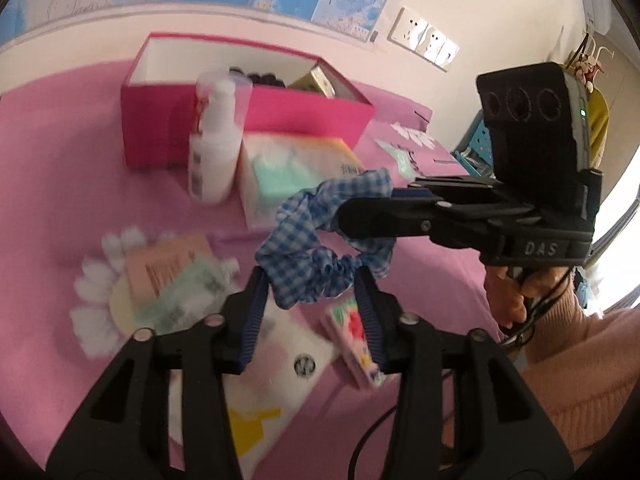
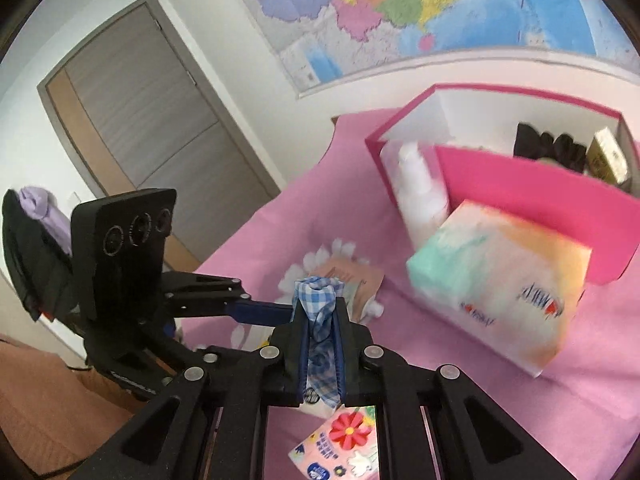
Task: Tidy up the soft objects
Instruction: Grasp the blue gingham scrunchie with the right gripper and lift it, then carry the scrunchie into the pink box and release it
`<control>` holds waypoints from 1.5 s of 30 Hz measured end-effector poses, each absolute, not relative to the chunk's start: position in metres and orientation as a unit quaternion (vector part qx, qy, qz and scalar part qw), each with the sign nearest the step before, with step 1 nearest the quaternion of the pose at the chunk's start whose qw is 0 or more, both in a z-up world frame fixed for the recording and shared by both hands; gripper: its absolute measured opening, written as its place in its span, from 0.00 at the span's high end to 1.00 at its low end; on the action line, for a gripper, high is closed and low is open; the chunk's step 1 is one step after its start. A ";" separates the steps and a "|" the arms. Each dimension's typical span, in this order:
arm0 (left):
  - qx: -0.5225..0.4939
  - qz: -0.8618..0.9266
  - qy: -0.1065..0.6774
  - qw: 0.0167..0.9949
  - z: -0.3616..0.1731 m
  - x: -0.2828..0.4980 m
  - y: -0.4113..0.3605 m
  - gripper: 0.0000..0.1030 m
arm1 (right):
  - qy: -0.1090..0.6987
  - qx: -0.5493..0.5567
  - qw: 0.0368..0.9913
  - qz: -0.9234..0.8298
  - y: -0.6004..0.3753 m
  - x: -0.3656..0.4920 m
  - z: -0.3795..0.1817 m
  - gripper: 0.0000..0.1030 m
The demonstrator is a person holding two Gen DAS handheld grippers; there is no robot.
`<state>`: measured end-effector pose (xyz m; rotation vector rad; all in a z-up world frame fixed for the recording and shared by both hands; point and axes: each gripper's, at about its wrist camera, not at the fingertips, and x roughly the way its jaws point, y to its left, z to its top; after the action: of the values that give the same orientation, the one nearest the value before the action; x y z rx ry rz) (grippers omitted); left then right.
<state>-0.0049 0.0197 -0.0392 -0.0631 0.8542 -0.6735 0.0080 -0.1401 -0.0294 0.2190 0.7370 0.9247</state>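
Observation:
A blue-and-white checked scrunchie point(image 1: 304, 240) hangs in the air above the pink tablecloth point(image 1: 80, 200). My right gripper point(image 1: 344, 212) comes in from the right and is shut on its upper part. In the right wrist view the cloth point(image 2: 316, 292) is pinched tight between the pads of the right gripper point(image 2: 320, 308). My left gripper point(image 1: 314, 280) has the scrunchie's lower loop between its fingertips, and both pads touch the fabric. The left gripper point(image 2: 288, 312) reaches the scrunchie from the left in the right wrist view.
A pink open box point(image 1: 248, 128) stands at the back with dark items inside. Before it are a white bottle point(image 1: 216, 144) and a tissue pack point(image 1: 296, 168). A flower-shaped pad with sachets point(image 1: 160, 276), a floral tissue packet point(image 1: 352, 344) and a white pack point(image 1: 272, 380) lie below the grippers.

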 end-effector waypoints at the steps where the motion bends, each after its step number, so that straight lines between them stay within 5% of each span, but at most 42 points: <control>1: -0.026 -0.320 0.403 0.857 -0.036 -0.003 0.018 0.70 | 0.343 0.103 0.828 0.432 -0.142 0.009 -0.026 0.91; 20: -0.003 -0.319 0.354 0.879 0.035 0.090 -0.042 0.76 | 0.268 0.147 0.886 0.348 -0.210 0.074 0.037 0.91; 39: 0.015 -0.240 0.411 0.879 0.024 0.169 -0.080 0.76 | 0.318 0.187 0.887 0.278 -0.235 0.173 0.008 0.87; 45: 0.017 -0.228 0.404 0.886 0.020 0.163 -0.074 0.76 | 0.337 0.162 0.905 0.202 -0.233 0.193 -0.006 0.62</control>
<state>0.1632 -0.0737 0.0201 0.0360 0.8410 -0.4745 0.1932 -0.2334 -0.0063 0.3343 0.6962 0.4172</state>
